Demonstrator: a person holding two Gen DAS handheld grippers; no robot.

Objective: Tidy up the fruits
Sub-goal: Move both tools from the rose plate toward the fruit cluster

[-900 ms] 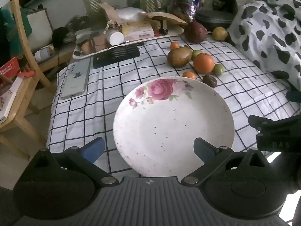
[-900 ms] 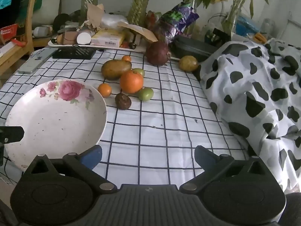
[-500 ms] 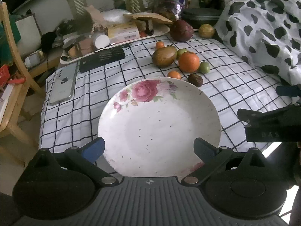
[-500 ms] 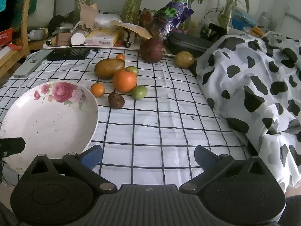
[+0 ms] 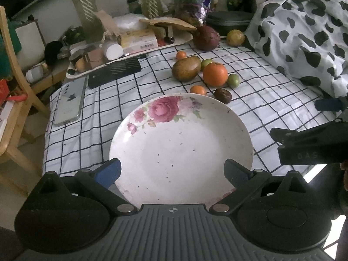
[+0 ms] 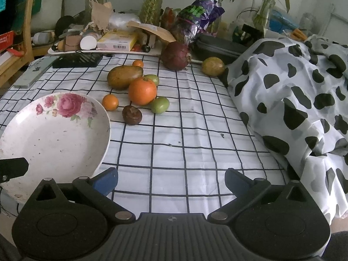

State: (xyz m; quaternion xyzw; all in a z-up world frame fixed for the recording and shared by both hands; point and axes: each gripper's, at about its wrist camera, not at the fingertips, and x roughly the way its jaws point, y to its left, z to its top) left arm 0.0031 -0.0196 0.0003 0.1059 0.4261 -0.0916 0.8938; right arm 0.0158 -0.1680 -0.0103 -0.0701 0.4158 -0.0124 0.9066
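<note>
A white plate with a pink rose (image 5: 180, 143) (image 6: 52, 134) lies on the checked cloth, nothing on it. Beyond it sits a cluster of fruit: a big orange (image 5: 215, 74) (image 6: 142, 91), a brown mango (image 5: 186, 68) (image 6: 124, 76), a small orange (image 5: 198, 90) (image 6: 110, 102), a dark round fruit (image 5: 222, 95) (image 6: 132, 115), and green fruits (image 5: 233, 80) (image 6: 160, 105). Farther back rest a dark red fruit (image 6: 176, 56) and a yellow one (image 6: 212, 66). My left gripper (image 5: 173, 171) hangs open over the plate's near rim. My right gripper (image 6: 170, 179) is open above bare cloth.
A tray of boxes and clutter (image 6: 102, 43) lines the back edge, with a black grid object (image 6: 77, 60) and a phone (image 5: 69, 102) nearby. A cow-print cloth (image 6: 300, 100) covers the right side. A wooden chair (image 5: 13, 87) stands left. Plants rise behind.
Both grippers have drawn back and risen a little, so plate and fruit appear farther off. Jaws stay wide and nothing on the table has moved.
</note>
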